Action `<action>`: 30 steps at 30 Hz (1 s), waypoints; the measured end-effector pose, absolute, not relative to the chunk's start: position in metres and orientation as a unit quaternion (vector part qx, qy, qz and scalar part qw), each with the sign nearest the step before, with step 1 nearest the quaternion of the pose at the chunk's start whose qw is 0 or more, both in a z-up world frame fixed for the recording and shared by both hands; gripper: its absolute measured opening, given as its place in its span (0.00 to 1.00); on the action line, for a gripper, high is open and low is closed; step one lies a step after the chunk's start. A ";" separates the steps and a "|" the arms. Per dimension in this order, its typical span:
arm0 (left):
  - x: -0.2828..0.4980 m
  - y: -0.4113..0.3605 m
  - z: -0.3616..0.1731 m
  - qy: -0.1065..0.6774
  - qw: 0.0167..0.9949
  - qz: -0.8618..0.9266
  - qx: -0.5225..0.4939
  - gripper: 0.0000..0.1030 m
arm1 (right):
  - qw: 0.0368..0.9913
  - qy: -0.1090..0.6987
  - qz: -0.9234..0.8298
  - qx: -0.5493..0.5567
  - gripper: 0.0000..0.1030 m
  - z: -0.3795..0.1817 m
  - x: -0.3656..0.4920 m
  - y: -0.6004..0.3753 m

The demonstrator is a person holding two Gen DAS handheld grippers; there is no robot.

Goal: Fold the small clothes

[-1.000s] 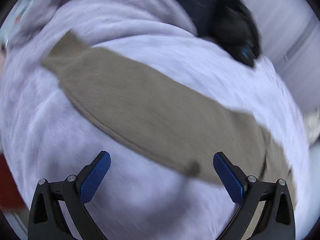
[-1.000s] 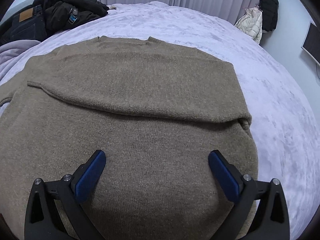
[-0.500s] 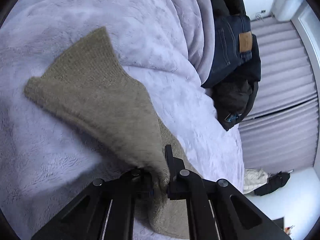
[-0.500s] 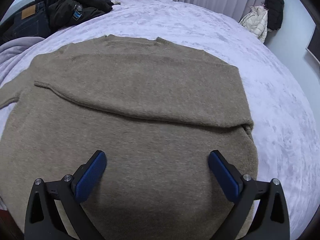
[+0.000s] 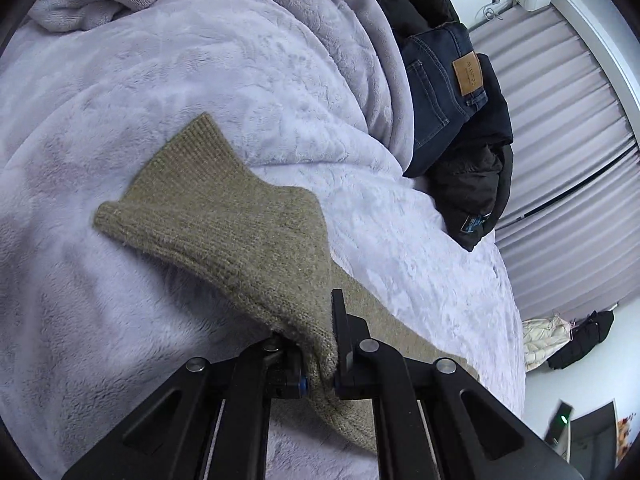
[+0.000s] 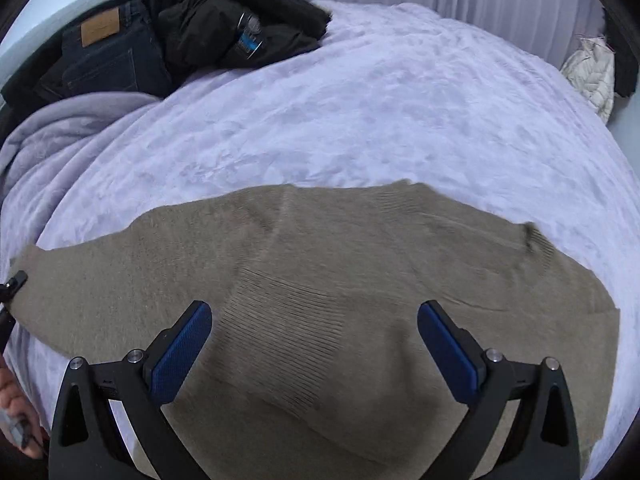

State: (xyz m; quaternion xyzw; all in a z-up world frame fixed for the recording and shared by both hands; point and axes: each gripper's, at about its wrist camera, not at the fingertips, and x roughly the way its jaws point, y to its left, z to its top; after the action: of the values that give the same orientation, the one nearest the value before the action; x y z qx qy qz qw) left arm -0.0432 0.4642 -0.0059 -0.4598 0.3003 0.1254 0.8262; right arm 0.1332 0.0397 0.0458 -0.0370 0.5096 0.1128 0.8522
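Lilac bedspread (image 6: 400, 120) covers the bed, olive knit sweater (image 6: 320, 280) spread flat on its near side. Jeans (image 5: 440, 92) and a black jacket (image 6: 240, 28) piled at the far corner. Left gripper (image 5: 320, 364) clamped on the sweater's sleeve (image 5: 224, 216), cuff end raised. Right gripper (image 6: 314, 344) fingers wide apart above the sweater body, holding nothing.

Jeans (image 5: 440, 92) leather patch (image 5: 467, 73): lettering too small, unreadable.
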 end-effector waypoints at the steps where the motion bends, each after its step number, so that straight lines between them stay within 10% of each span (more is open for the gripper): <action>1: -0.047 0.463 -0.005 0.297 0.829 0.125 -0.457 0.08 | 0.844 0.523 0.110 -0.049 1.00 0.034 0.139 0.054; 13: -0.061 0.467 -0.023 0.295 0.823 0.129 -0.467 0.09 | 0.843 0.530 0.048 -0.084 1.00 0.003 0.168 0.111; 30: -0.049 0.421 0.032 0.314 0.857 0.168 -0.372 0.09 | 0.866 0.391 0.213 -0.228 1.00 0.053 -0.003 0.120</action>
State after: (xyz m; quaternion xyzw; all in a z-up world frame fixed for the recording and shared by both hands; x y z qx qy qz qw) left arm -0.0489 0.4212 0.0318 -0.3723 0.3135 0.1679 0.8573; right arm -0.0028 0.1201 0.0529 -0.2285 0.3914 0.2132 0.8656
